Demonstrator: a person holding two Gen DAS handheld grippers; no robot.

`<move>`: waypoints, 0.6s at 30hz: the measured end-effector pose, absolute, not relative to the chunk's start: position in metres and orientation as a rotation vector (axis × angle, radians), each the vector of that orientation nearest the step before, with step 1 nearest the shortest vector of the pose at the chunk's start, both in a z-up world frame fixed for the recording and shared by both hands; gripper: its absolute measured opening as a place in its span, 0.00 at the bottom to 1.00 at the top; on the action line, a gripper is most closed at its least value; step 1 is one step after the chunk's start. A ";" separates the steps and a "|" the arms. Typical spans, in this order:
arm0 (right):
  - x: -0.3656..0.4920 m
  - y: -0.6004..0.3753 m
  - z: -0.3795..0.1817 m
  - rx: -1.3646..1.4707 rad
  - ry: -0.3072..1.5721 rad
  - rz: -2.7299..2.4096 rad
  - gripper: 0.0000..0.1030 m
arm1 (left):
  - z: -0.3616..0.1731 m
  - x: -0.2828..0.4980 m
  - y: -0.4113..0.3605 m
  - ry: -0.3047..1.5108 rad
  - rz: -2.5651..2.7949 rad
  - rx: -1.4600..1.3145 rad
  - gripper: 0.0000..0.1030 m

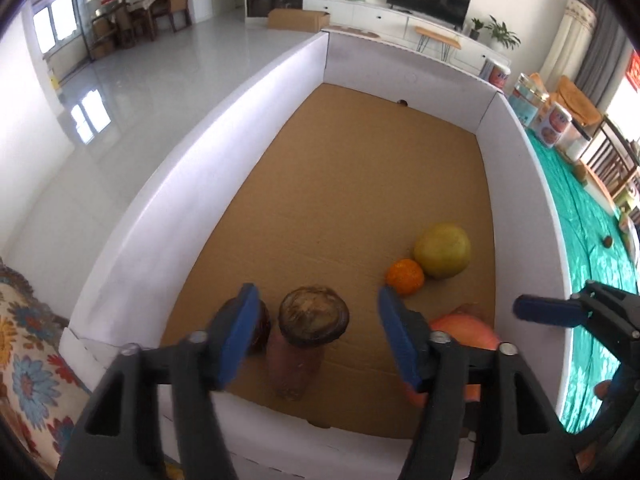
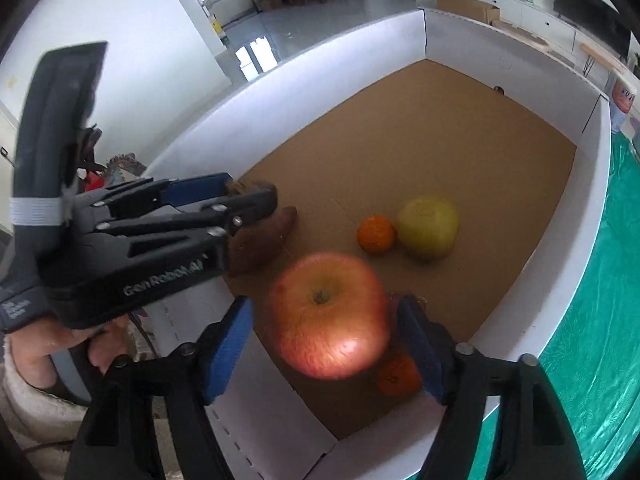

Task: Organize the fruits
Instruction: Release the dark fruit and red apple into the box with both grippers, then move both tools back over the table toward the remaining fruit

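Red apple (image 2: pixel 330 316) sits between the spread right gripper (image 2: pixel 326 350), unpinched, above the box (image 2: pixel 224 120); it may drop onto the orange (image 2: pixel 398 376). Left gripper (image 1: pixel 318 336) spread around the yam (image 1: pixel 308 320).

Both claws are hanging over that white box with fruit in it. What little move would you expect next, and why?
Probably both claws lift away. The right claw stands open: its blue pads do not press the red apple, which looks just released over the box. The left claw is open too, with a brown sweet potato lying below it. More small fruit shows on the green cloth outside.
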State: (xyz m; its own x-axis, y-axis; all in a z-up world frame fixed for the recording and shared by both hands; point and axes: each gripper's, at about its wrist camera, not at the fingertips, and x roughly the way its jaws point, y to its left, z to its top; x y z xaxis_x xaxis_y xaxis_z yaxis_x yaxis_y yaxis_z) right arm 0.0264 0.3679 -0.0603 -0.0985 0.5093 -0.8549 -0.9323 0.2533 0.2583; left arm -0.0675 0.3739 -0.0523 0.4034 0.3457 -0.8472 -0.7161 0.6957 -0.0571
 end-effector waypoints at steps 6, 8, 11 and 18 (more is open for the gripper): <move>0.043 0.310 -0.023 -0.489 0.923 1.250 0.97 | -0.029 -0.055 0.349 0.876 0.725 -0.332 0.84; 0.051 0.291 -0.017 -0.468 0.896 1.222 0.97 | -0.025 -0.049 0.339 0.870 0.716 -0.297 0.84; 0.058 0.261 -0.014 -0.446 0.874 1.170 0.97 | -0.021 -0.040 0.327 0.871 0.698 -0.261 0.84; 0.093 0.205 -0.027 -0.355 0.911 1.072 0.97 | -0.006 -0.023 0.293 0.868 0.653 -0.185 0.84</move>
